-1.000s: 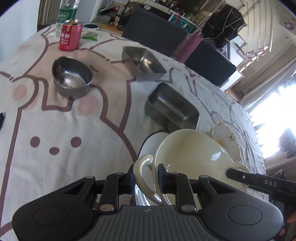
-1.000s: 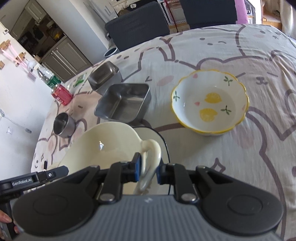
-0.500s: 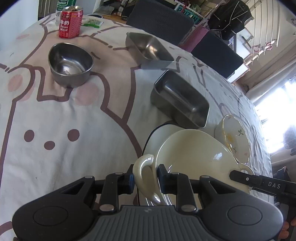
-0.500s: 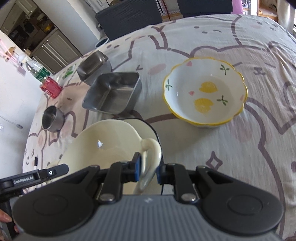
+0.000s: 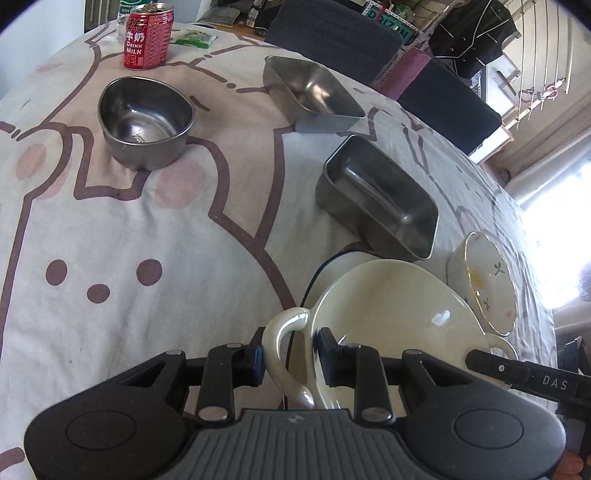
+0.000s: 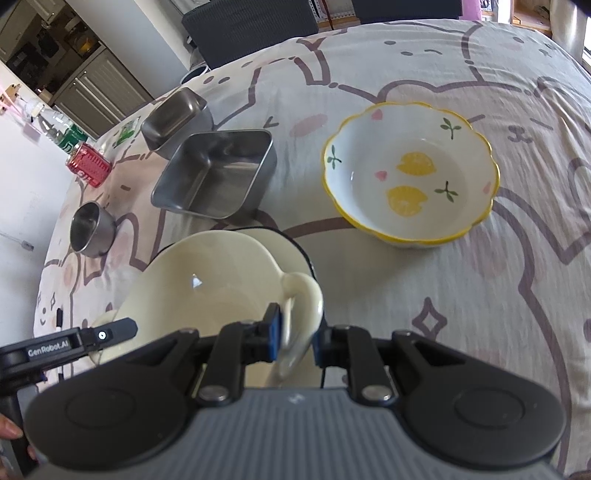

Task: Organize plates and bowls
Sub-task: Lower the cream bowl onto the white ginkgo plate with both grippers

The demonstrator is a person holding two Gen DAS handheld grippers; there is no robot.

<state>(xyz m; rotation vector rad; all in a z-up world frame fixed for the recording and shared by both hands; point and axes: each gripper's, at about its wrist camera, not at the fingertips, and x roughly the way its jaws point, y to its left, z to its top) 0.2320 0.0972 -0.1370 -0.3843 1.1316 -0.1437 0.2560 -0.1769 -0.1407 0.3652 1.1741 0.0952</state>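
Note:
A cream two-handled bowl hangs over a white plate with a dark rim. My left gripper is shut on the bowl's left handle. My right gripper is shut on its right handle. A lemon-patterned bowl sits to the right on the table. A steel rectangular pan, a second steel pan and a round steel bowl lie beyond.
A red milk can and a green-labelled bottle stand at the far edge. Dark chairs line the far side. The tablecloth has a cartoon print.
Both grippers have carried the cream bowl forward and lower, closer over the white plate. Both grips are unchanged.

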